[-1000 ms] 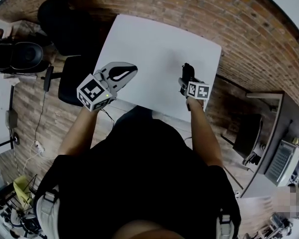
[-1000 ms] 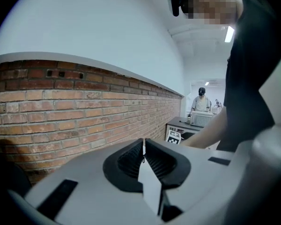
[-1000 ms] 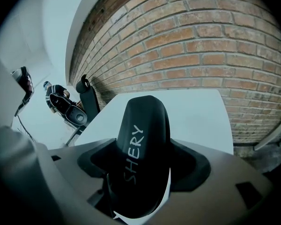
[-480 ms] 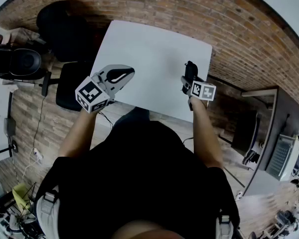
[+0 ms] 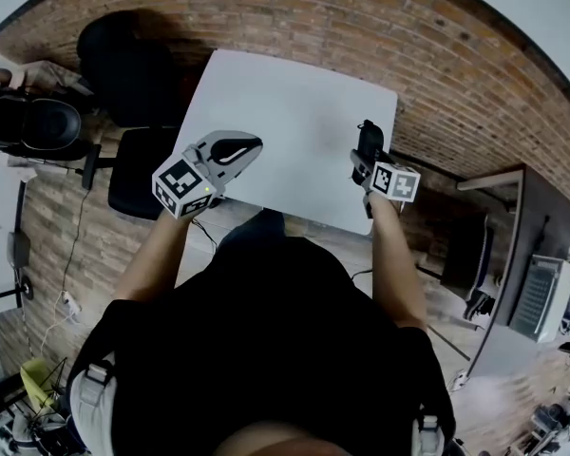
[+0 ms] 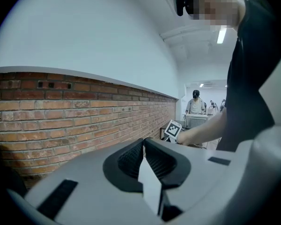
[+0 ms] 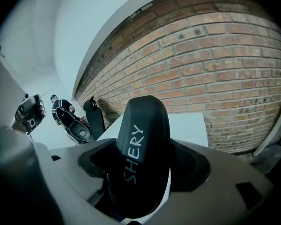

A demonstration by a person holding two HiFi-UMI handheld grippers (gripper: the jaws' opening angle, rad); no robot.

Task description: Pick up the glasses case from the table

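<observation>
Right gripper view: right tool [image 7: 145, 170] clamps glasses case [image 7: 141, 135], seemingly risen off tabletop [image 5: 285, 112]; pickup likely done. Left tool [image 6: 144, 159] closed, empty.

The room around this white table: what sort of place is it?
Likely a lab-like workroom: a brick wall, a plain white table, black office chairs and a dark desk nearby.
</observation>
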